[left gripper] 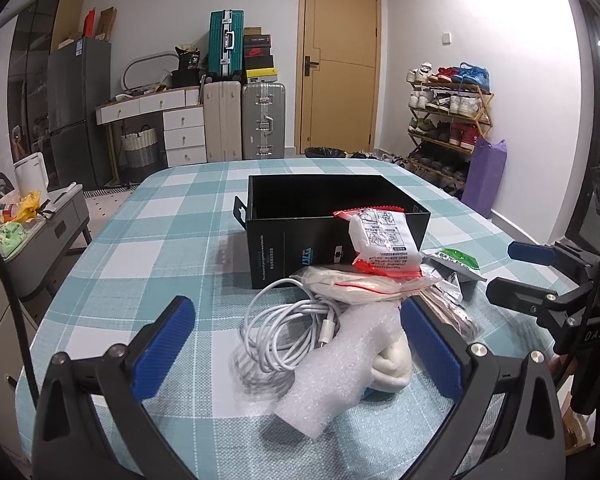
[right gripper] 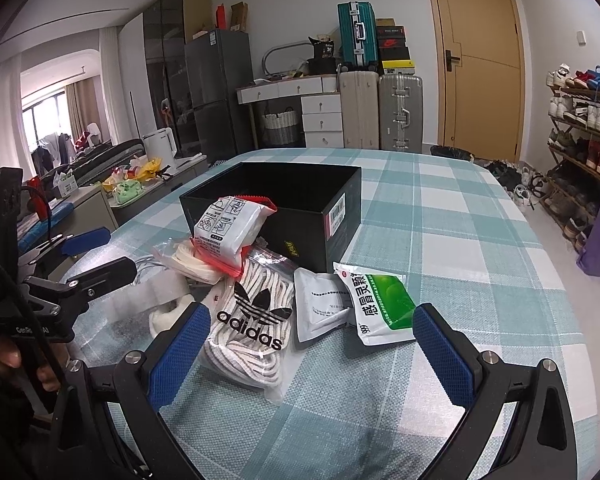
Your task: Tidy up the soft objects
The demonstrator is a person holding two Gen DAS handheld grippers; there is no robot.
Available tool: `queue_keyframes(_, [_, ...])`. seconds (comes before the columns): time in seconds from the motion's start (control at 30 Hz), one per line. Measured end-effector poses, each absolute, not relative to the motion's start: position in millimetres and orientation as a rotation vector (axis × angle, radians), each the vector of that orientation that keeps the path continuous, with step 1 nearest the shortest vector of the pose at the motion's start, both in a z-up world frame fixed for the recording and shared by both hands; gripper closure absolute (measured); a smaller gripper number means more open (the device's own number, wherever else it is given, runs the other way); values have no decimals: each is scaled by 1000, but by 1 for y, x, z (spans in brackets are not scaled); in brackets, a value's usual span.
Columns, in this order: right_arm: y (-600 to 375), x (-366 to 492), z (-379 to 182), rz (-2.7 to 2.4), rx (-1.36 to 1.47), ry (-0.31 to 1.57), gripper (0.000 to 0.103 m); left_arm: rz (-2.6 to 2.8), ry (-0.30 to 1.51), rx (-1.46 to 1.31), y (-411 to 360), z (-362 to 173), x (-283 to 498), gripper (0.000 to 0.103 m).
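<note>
An open black box (left gripper: 332, 216) (right gripper: 300, 200) stands mid-table. A red-and-white packet (left gripper: 384, 244) (right gripper: 230, 226) leans on its near wall, atop a zip bag of cream cloth (left gripper: 352, 286). In front lie a coiled white cable (left gripper: 292, 332), a foam sheet (left gripper: 340, 364) over a cream soft item (left gripper: 394, 364), an adidas bag of laces (right gripper: 252, 320), a white sachet (right gripper: 320, 308) and a green-and-white pouch (right gripper: 380, 304) (left gripper: 458, 260). My left gripper (left gripper: 298, 352) is open around the cable and foam. My right gripper (right gripper: 310, 348) is open, just short of the laces and sachet.
The table has a teal plaid cloth (left gripper: 160, 240). A side cabinet with bags (left gripper: 24, 224) stands to the left. Suitcases (left gripper: 244, 120), a door (left gripper: 340, 60) and a shoe rack (left gripper: 448, 120) are beyond the far edge.
</note>
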State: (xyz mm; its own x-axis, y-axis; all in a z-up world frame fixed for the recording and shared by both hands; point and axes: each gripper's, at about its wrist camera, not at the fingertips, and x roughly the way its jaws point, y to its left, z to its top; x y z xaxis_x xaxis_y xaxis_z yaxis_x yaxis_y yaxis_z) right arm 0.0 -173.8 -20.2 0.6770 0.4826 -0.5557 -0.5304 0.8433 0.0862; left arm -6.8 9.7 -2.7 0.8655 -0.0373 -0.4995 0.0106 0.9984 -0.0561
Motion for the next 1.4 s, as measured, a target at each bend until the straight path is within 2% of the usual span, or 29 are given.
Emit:
queue_keyframes(0.93, [-159, 4, -32, 661, -34, 711, 1, -170, 509, -26, 4, -5, -19, 1])
queue_keyframes(1.17, [-153, 2, -34, 691, -36, 736, 8, -212, 542, -3, -5, -9, -18, 17])
queue_keyframes(1.4, [-146, 6, -43, 735, -4, 800, 19, -240, 600, -30, -4, -16, -13, 20])
